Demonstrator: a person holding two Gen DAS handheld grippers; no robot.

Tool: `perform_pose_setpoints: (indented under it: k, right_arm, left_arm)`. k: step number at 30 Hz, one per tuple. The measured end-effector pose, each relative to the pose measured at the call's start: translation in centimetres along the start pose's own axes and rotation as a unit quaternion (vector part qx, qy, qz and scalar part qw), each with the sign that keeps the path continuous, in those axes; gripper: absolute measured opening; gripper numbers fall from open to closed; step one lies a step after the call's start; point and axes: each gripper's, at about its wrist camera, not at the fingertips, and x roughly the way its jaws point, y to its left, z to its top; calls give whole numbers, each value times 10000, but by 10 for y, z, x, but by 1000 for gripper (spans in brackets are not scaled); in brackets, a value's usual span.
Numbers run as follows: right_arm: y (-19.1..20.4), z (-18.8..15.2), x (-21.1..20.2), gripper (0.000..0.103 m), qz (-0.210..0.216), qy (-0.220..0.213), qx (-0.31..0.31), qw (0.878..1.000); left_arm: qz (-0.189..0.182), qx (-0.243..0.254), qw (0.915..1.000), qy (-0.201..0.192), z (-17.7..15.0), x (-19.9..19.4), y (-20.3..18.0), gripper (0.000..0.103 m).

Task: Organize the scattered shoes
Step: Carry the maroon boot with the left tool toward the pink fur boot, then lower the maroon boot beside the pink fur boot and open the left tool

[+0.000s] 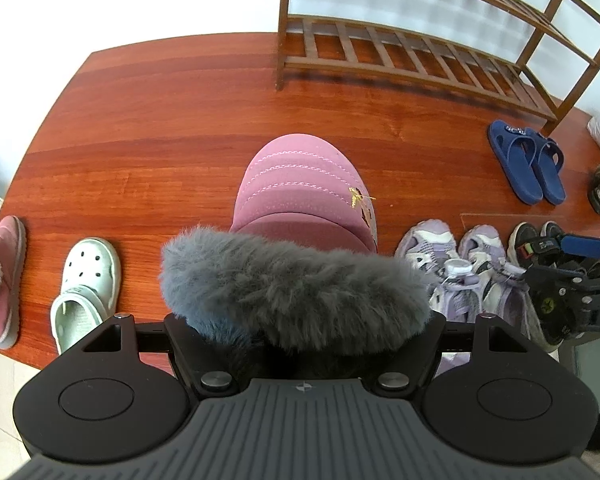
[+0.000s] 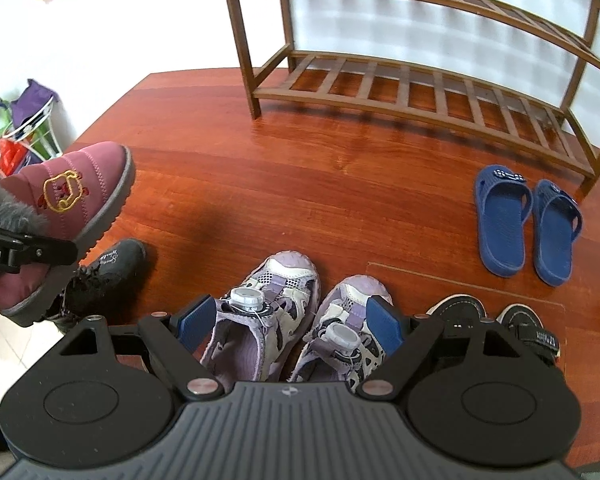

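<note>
Between our left gripper (image 1: pixel 300 320) fingers sits the pink fur-cuffed boot (image 1: pixel 300 200), gripped at its grey collar and lifted off the floor (image 1: pixel 160 128). Our right gripper (image 2: pixel 288 326) fingers stand wide, straddling the lavender sneakers (image 2: pixel 268 304) without touching. Only the left view shows the boot's mate (image 1: pixel 2 280) and a white clog (image 1: pixel 86 284); the right view alone reveals a dark boot (image 2: pixel 108 276). Both show blue slides (image 2: pixel 524 224) near the rack (image 2: pixel 420 92).

Black tool (image 2: pixel 288 320) housing; ribbed grey top; blue pads (image 2: pixel 384 322); silver screws.
</note>
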Motion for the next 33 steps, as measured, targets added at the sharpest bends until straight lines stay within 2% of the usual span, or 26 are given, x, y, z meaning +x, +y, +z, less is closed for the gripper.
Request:
perform_pose_setpoints:
  k: [9,33]
  right_arm:
    - [25,-5,4,86,-133,66,207,9997]
    - [141,8,32,86,-259,176,285,9991]
  left_arm:
    - [29,-53,9999,95,-4,-6,41,73]
    - [447,-490,9975,227,-17,-22,208,73]
